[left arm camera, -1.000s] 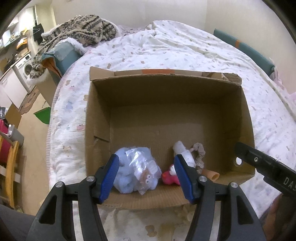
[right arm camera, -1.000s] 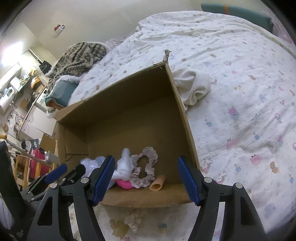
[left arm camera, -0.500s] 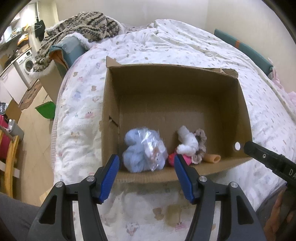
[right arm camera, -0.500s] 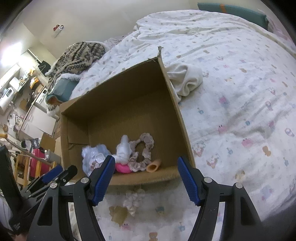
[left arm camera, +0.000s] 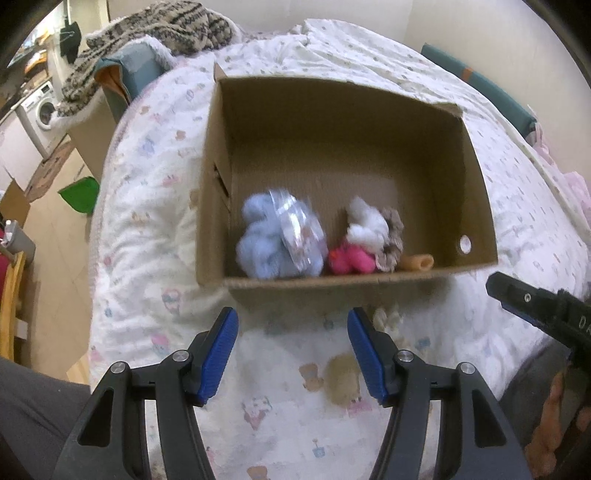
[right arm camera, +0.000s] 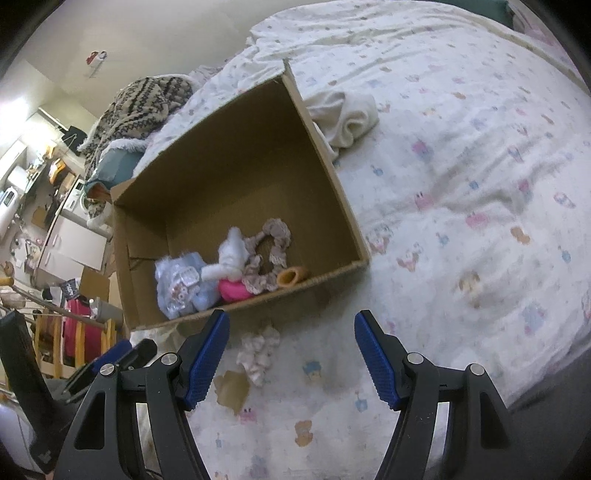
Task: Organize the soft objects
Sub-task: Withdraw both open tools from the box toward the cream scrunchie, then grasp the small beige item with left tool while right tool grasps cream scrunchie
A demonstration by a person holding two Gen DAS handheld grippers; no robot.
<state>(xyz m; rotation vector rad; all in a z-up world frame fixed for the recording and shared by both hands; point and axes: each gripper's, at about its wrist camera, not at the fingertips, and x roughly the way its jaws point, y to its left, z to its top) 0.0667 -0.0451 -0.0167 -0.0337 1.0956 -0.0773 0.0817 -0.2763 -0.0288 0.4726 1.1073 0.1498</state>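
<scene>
An open cardboard box (left arm camera: 476,206) (right arm camera: 328,177) sits on the bed. Along its near wall lie a light-blue plush in clear plastic (left arm camera: 277,240) (right arm camera: 181,284), a white plush (left arm camera: 365,221) (right arm camera: 231,254), a pink plush (left arm camera: 349,258) (right arm camera: 232,290), a beige scrunchie (left arm camera: 393,240) (right arm camera: 273,240) and an orange tube (left arm camera: 417,263) (right arm camera: 291,277). A small pale scrunchie (right arm camera: 256,350) (left arm camera: 386,317) and a tan patch (right arm camera: 232,386) (left arm camera: 341,376) lie on the sheet before the box. My left gripper (left arm camera: 291,354) and right gripper (right arm camera: 291,358) are open and empty, both short of the box.
A white cloth (right arm camera: 347,118) lies on the printed bedsheet (right arm camera: 480,184) beside the box's far right corner. A knitted blanket (left arm camera: 159,33) and a teal pillow (left arm camera: 476,92) are at the far side. The bed edge and floor with furniture (left arm camera: 44,184) are at left.
Both grippers have pulled back from the box toward me; the box now sits farther off and the pale scrunchie in front of it has come into view. Jaws stayed open.
</scene>
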